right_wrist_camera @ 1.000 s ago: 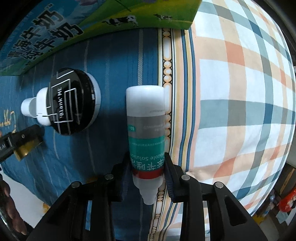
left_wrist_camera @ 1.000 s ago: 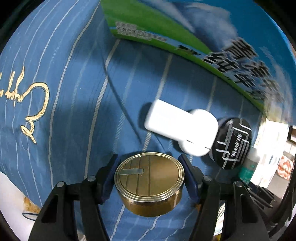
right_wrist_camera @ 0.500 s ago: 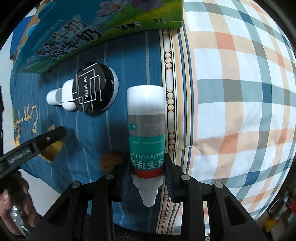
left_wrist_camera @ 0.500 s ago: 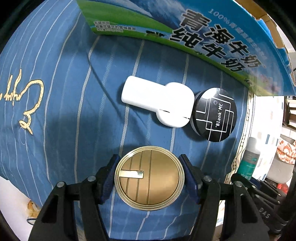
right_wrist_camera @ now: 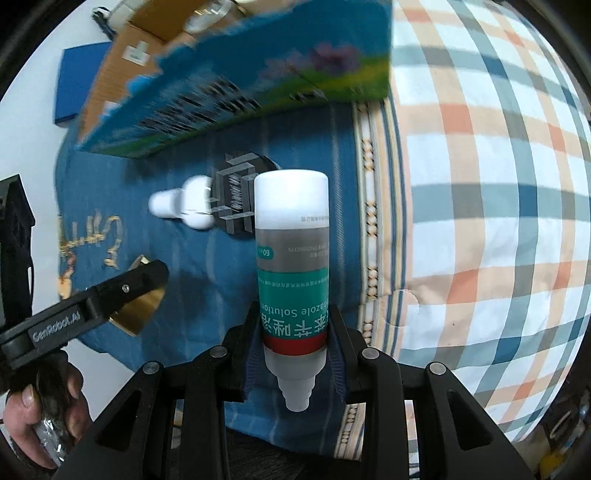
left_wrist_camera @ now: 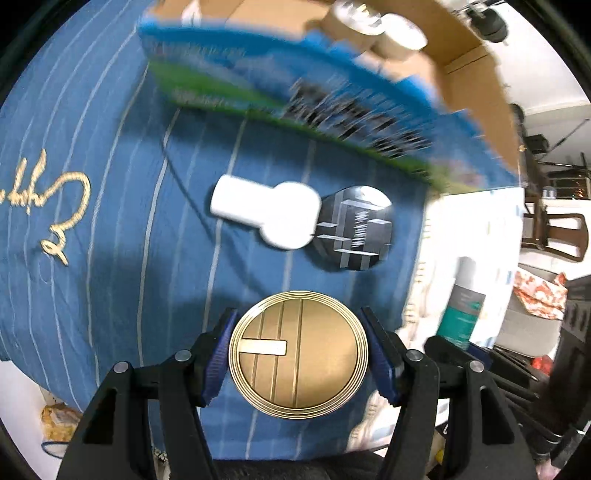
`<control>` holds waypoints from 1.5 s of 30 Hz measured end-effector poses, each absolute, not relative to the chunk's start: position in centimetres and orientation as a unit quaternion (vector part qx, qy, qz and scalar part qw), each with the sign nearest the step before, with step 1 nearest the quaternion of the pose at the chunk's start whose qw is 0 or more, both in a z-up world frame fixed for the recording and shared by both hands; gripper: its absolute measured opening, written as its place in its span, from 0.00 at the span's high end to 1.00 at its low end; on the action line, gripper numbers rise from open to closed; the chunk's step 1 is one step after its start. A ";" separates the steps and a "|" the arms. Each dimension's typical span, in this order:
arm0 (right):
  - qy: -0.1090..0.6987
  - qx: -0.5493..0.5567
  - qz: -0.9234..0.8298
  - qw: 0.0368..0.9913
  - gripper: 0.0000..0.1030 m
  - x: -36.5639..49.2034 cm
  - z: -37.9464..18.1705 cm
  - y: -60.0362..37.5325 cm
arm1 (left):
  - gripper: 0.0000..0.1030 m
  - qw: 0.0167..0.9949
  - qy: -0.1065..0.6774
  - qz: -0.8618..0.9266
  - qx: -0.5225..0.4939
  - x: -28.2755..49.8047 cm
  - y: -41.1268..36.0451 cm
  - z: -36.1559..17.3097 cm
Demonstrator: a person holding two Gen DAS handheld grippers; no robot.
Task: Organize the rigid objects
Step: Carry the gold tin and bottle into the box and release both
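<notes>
My left gripper [left_wrist_camera: 297,356] is shut on a round gold tin [left_wrist_camera: 298,355] and holds it above the blue striped cloth [left_wrist_camera: 110,229]. My right gripper [right_wrist_camera: 293,350] is shut on a white bottle with a grey and green label [right_wrist_camera: 291,266], its nozzle pointing toward the camera. On the cloth lie a white keyhole-shaped case [left_wrist_camera: 266,212] and a round black compact [left_wrist_camera: 354,229], touching each other; both also show in the right wrist view, the case [right_wrist_camera: 184,205] and the compact [right_wrist_camera: 236,195]. The left gripper with the gold tin [right_wrist_camera: 138,314] shows at the left of the right wrist view.
An open cardboard milk carton box [left_wrist_camera: 332,99] with blue and green print stands behind the objects; tape rolls [left_wrist_camera: 384,29] lie inside. A plaid checked blanket [right_wrist_camera: 480,184] covers the right. Chairs and clutter [left_wrist_camera: 546,229] stand at the far right.
Both grippers have risen and pulled back with their objects; the open top of the box has come into view. The case and compact have not moved.
</notes>
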State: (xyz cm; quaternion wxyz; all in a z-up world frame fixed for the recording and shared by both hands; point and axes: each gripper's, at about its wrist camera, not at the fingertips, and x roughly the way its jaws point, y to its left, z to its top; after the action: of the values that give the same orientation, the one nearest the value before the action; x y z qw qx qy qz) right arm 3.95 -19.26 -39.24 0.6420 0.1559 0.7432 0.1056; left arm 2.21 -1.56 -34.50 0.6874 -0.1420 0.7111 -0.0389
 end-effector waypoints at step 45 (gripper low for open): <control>0.716 0.121 -0.009 0.688 0.67 32.7 -43.3 -18.3 | 0.40 0.772 0.635 0.035 -0.009 33.4 0.0 -33.1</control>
State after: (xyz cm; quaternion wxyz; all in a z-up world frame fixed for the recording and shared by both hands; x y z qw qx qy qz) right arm 32.75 -18.26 -43.33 0.6876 0.1210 0.7158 -0.0094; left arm 33.43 0.04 -33.12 0.7716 -0.0092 0.6350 0.0350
